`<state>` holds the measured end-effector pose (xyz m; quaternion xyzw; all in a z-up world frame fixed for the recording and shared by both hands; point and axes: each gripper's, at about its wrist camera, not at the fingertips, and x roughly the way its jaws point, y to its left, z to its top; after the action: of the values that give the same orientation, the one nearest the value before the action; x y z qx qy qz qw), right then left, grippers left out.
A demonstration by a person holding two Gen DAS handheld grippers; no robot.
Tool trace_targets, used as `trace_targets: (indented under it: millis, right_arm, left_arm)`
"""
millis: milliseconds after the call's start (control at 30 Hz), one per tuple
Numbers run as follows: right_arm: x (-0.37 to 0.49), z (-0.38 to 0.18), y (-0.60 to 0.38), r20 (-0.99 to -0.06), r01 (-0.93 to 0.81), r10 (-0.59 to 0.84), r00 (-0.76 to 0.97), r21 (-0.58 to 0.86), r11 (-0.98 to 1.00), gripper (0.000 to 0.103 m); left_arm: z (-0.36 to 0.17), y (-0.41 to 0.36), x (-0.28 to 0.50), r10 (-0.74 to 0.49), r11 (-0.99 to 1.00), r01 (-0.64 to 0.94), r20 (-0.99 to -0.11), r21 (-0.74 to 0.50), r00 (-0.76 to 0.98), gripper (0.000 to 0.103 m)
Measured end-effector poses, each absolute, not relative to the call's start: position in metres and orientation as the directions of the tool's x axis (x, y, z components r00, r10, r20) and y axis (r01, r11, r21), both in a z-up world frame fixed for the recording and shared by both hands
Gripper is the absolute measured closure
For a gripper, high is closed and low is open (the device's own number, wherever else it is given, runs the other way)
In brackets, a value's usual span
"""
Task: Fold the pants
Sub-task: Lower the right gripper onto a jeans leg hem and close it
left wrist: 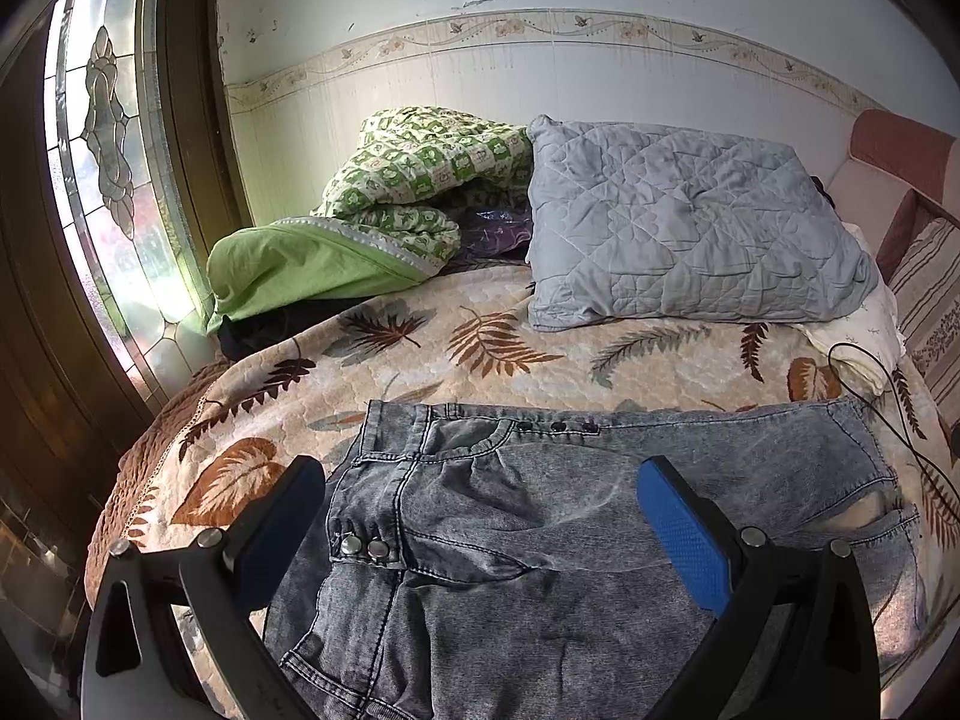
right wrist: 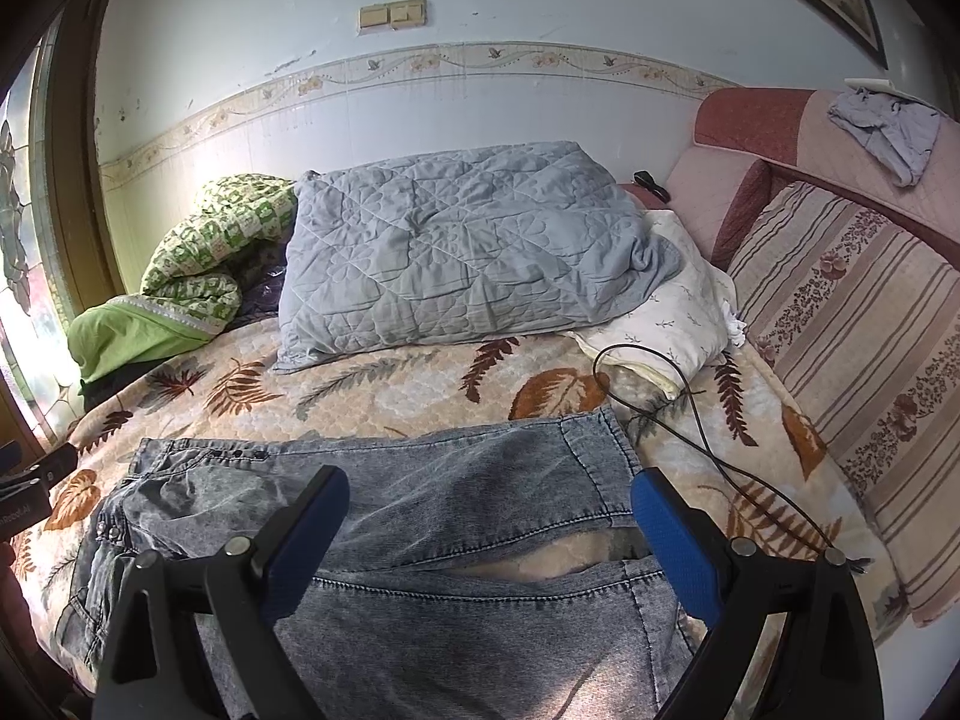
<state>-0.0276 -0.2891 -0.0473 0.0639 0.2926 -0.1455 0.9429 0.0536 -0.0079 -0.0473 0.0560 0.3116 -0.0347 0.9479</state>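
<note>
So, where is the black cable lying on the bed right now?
In the right wrist view, the black cable loops across the right side of the leaf-patterned bedspread, between the white pillow and the jeans, near the striped cushion.

Pants point(left wrist: 540, 540): grey-blue acid-wash denim, mottled, pale stitching. Bedspread point(left wrist: 540, 360): cream, printed with brown, rust and grey-green leaves and ferns. Far centre, pillow point(left wrist: 690, 228): pale grey-blue, quilted. Far left, quilt point(left wrist: 420, 174): green-and-white check, plain lime lining. Right, cushion point(right wrist: 852, 348): beige with brown stripes and floral bands. Gripper pads point(left wrist: 684, 534): blue, textured; frames black. Cable point(right wrist: 702, 420): black.
</note>
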Motion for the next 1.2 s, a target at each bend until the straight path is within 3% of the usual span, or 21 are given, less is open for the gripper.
trace_targets:
  millis: [400, 633, 800, 967, 1200]
  right_arm:
    - [0.003, -0.054, -0.291, -0.598, 0.289, -0.224, 0.769, 0.013, 0.957, 0.007]
    - [0.051, -0.078, -0.327, -0.676, 0.240, -0.159, 0.720, 0.028, 0.970, 0.007]
    - [0.093, -0.102, -0.375, -0.742, 0.238, -0.166, 0.649, -0.008, 0.971, 0.007]
    - [0.135, -0.132, -0.424, -0.821, 0.273, -0.102, 0.562, 0.068, 0.960, 0.007]
    - [0.171, -0.168, -0.486, -0.862, 0.395, -0.074, 0.501, 0.152, 0.906, 0.009]
  left_arm:
    - [-0.057, -0.005, 0.078, -0.035, 0.988, 0.122, -0.617, 0.099, 0.786, 0.000]
    - [-0.084, 0.010, 0.144, -0.129, 0.974, 0.223, -0.743, 0.029, 0.656, 0.000]
    - [-0.111, 0.035, 0.216, -0.096, 0.979, 0.204, -0.820, 0.026, 0.565, 0.000]
    - [-0.125, 0.055, 0.273, -0.097, 0.980, 0.200, -0.859, 0.006, 0.503, 0.000]
    - [-0.142, 0.079, 0.327, -0.140, 0.984, 0.158, -0.896, -0.079, 0.421, 0.000]
